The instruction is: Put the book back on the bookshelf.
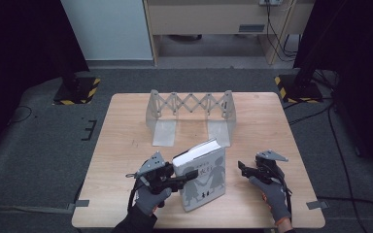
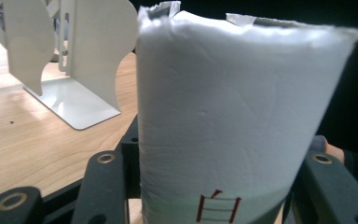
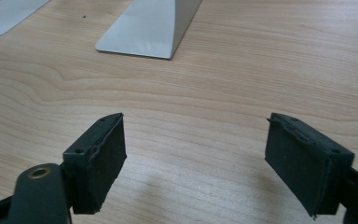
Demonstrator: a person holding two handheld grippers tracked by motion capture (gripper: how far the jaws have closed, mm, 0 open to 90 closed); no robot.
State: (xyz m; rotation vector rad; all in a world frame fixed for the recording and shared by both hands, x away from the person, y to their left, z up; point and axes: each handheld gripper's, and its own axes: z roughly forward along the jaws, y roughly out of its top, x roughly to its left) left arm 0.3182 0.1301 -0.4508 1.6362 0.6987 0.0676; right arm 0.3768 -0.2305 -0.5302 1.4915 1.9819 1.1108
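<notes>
While the left gripper (image 1: 187, 175) clamps a grey paperback book (image 1: 202, 175) by its lower edge, the volume stands tilted on the wooden table (image 1: 121, 145), just in front of the white folding book rack (image 1: 190, 112) that waits at the far side. Seen from the left gripper view, the book's (image 2: 233, 121) white page block sits squeezed between the two black jaws, with one of the rack's (image 2: 74, 60) metal end plates close behind it. To the right of the book, the right gripper (image 1: 245, 170) hovers well apart from it with its jaws spread wide and nothing between them, only bare wood below. Judging by the layout, the step in hand is lifting the book toward the rack, and doing it well likely means keeping the clamp firm so the soft pages do not slip, raising the spine upright before moving forward, and bringing the free gripper in to steady the far cover as the book slides between the rack's two end plates.
</notes>
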